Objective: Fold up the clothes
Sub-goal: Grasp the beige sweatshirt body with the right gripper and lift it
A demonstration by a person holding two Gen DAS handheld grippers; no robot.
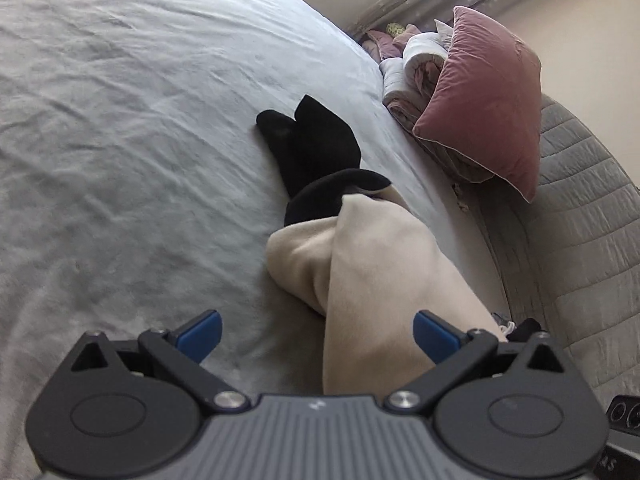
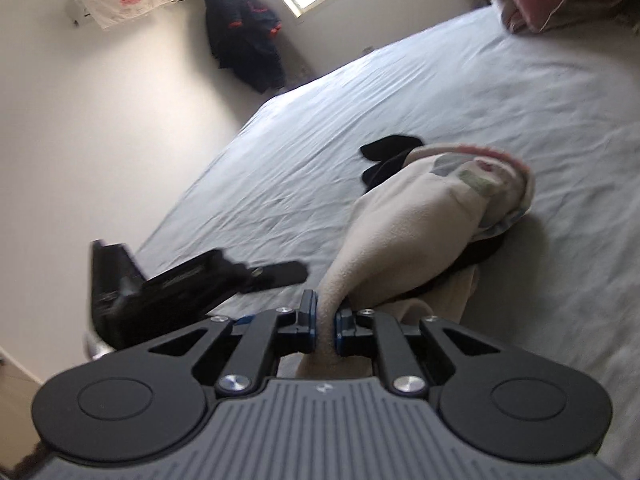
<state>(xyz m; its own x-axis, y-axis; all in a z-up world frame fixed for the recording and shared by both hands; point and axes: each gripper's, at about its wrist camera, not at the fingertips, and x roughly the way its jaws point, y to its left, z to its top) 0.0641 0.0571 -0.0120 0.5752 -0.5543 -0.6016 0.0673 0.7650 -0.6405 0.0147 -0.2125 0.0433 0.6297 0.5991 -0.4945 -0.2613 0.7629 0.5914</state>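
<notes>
A cream fleece garment (image 1: 372, 264) lies bunched on the grey bed sheet (image 1: 120, 120), with a black garment (image 1: 320, 148) poking out from its far end. My left gripper (image 1: 316, 336) hovers over the near end of the cream cloth, open, its blue pads wide apart and not pressing on anything. In the right wrist view my right gripper (image 2: 326, 322) is shut on a lifted fold of the cream garment (image 2: 412, 232). The cloth stretches away from the pads towards the black garment (image 2: 392, 152). The left gripper (image 2: 192, 280) shows as a blurred black shape at the left.
A pink pillow (image 1: 480, 96) leans on rolled quilts (image 1: 412, 64) at the bed's far right. A grey quilted panel (image 1: 580, 220) runs along that side. A dark jacket (image 2: 244, 40) hangs in the room corner by the window. The bed sheet (image 2: 520, 100) spreads wide around the clothes.
</notes>
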